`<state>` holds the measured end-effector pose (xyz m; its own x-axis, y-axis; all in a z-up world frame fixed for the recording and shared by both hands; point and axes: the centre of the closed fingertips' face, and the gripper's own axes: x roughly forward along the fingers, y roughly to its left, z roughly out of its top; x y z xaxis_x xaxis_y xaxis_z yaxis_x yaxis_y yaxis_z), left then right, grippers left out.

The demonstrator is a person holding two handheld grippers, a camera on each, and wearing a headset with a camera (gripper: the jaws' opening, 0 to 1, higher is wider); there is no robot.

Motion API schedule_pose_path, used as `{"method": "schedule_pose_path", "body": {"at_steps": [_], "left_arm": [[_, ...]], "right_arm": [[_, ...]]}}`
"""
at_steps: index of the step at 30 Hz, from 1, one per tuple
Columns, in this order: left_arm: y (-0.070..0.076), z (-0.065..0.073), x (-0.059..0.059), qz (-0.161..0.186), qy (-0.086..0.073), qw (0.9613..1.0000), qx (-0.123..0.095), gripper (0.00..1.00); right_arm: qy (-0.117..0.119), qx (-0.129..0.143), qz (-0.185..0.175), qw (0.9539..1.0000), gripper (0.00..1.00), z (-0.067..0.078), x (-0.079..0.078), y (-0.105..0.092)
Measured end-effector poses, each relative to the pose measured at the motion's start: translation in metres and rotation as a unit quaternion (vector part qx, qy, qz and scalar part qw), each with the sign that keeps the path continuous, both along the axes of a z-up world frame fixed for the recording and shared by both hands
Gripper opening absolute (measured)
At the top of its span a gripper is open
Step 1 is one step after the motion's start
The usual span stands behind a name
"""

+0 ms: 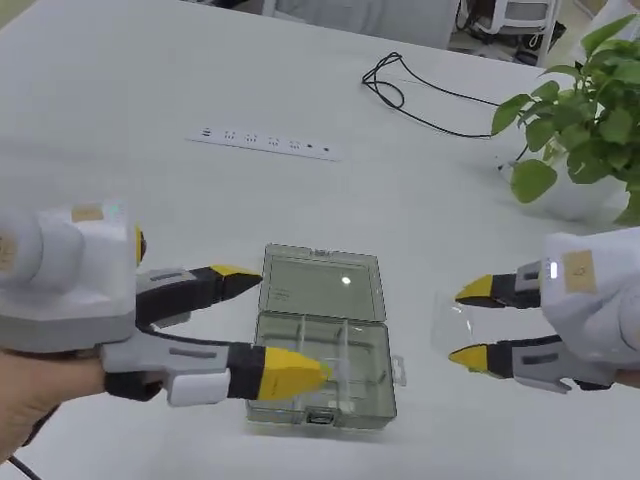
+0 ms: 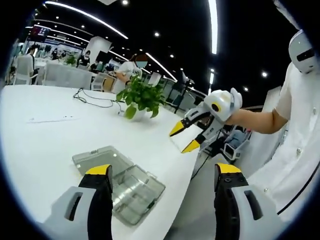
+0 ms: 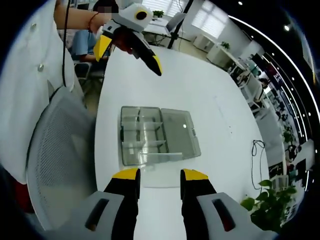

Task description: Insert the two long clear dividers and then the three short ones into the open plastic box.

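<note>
Position: the open plastic box [image 1: 372, 392] lies on the white surface [image 1: 150, 80] in the near middle. Its lid [image 1: 322, 283] is folded back to the far side.

Contents: clear dividers [image 1: 346, 342] already stand in the tray. Two lines run near to far, and the right gripper view shows cross pieces as well. An exact count cannot be made through the clear plastic.

Left gripper [image 1: 288, 323]: held at the box's left side above the near-left corner. The jaws are spread wide with nothing between them.

Right gripper [image 1: 459, 324]: held clear of the box on its right, tips pointing towards it. The jaws stand moderately apart. A faint clear piece [image 1: 446, 312] shows just at the tips. It cannot be confirmed whether it is pinched by its edges or merely lies there.

Assessment: the long dividers appear to be seated, so the step in hand is judged to be fitting a short one. The next move calls for bringing that piece over an unfilled slot, squaring it to the slot, and pressing it straight down. The left gripper is placed to steady the tray.

Risk: a tilted entry could bind or unseat a neighbouring divider.

Other items: a power strip [image 1: 265, 140], a black cable [image 1: 410, 95] and a potted plant [image 1: 580, 120] lie far off.
</note>
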<state>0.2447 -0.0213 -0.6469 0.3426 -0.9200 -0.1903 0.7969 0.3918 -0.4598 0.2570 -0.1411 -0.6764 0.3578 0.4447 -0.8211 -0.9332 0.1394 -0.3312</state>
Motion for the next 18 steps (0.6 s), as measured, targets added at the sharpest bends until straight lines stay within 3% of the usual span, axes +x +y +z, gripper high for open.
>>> {"method": "schedule_pose_path", "body": {"at_steps": [2,5,10,15,18], "left_arm": [[-0.004,0.001,0.002,0.006,0.014,0.9998,-0.009,0.81],[-0.012,0.002,0.001,0.004,0.016,0.9998,-0.011,0.79],[-0.026,0.014,0.0,0.011,0.057,0.9963,-0.063,0.67],[-0.036,0.017,0.001,0.013,0.073,0.9943,-0.077,0.57],[-0.045,0.016,-0.002,0.011,0.093,0.992,-0.085,0.49]], "right_arm": [[-0.007,0.001,0.002,1.0,0.32,0.006,-0.003,0.008],[-0.011,0.011,0.001,0.9999,0.32,0.014,-0.009,0.021],[-0.031,-0.003,0.02,0.9993,0.32,0.02,-0.018,0.035],[-0.042,-0.01,0.028,0.9987,0.32,0.023,-0.024,0.043],[-0.049,-0.014,0.03,0.9982,0.32,0.025,-0.025,0.049]]}}
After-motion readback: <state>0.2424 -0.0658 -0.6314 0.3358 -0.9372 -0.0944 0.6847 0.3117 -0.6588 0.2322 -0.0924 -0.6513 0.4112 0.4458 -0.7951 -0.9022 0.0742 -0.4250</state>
